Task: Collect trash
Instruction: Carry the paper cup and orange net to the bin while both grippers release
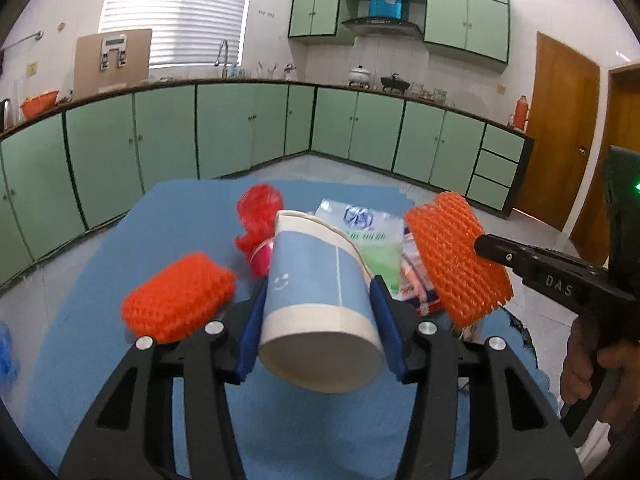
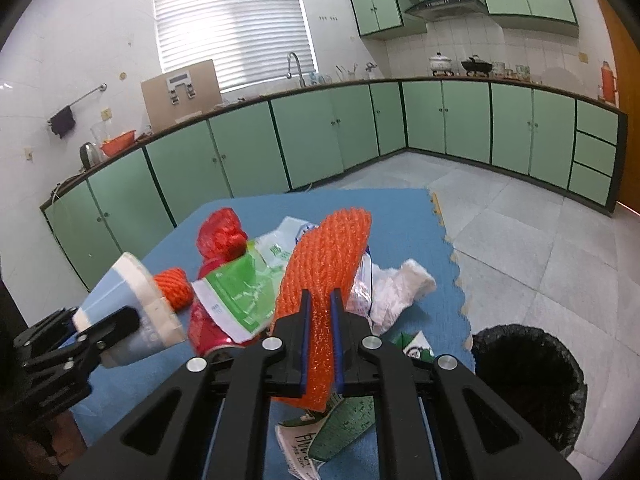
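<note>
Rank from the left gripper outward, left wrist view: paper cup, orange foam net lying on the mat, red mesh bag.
1. Paper cup: clamped between the left gripper's pads, lifted.
2. Orange foam net: on the blue mat, just left of the fingers.
3. Red mesh bag: farther back, behind the cup.

Green cabinets [image 2: 312,140] run along the far walls under a dark worktop [image 2: 460,78]. A tap [image 2: 294,65] stands below the blind [image 2: 232,24]. To its left a cardboard box [image 2: 180,94] rests on the worktop, with a kettle [image 2: 89,155] and an orange basin [image 2: 118,142] farther left. A white pot [image 2: 441,62] and a black wok [image 2: 476,66] sit under the hood [image 2: 442,6]. A red flask [image 2: 608,82] stands far right, beside a wooden door [image 1: 556,120].
</note>
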Demonstrator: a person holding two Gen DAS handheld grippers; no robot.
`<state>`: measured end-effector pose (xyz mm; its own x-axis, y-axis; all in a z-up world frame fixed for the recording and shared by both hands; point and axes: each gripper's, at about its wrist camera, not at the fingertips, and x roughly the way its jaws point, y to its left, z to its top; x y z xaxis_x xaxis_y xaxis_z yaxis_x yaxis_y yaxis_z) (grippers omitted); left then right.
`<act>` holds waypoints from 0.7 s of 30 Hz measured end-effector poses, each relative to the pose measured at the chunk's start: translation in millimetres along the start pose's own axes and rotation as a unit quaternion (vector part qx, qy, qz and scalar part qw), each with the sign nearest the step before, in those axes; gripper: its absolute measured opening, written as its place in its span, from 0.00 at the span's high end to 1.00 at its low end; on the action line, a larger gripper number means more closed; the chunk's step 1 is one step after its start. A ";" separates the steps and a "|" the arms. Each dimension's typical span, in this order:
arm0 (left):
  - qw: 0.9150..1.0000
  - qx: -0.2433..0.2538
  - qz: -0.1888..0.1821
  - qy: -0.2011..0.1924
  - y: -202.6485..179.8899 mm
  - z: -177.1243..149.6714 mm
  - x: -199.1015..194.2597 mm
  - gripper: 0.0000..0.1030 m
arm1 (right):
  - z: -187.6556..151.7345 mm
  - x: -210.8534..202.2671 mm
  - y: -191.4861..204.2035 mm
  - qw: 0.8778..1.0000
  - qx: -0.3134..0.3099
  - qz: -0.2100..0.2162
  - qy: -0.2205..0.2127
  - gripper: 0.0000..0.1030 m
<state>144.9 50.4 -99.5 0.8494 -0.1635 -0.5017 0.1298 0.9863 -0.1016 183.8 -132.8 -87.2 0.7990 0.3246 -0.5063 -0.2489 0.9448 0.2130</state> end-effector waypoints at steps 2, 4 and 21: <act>1.000 0.002 -0.003 -0.004 -5.9 7.2 4.3 0.53 | 3.9 -5.5 1.0 1.000 -0.001 0.001 -0.007 0.91; 1.000 0.007 -0.006 -0.010 -11.9 12.7 7.9 0.53 | 7.4 -9.7 0.3 1.000 -0.001 0.001 -0.012 0.91; 0.991 0.057 -0.120 -0.033 -143.0 45.9 56.4 0.53 | 15.1 -87.9 -96.3 0.992 0.051 -0.098 -0.065 0.92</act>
<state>197.7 -98.9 -73.9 0.8182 -0.3947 -0.4182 0.3851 0.9162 -0.1113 145.8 -253.0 -50.6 0.8922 0.1199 -0.4355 -0.0300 0.9778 0.2076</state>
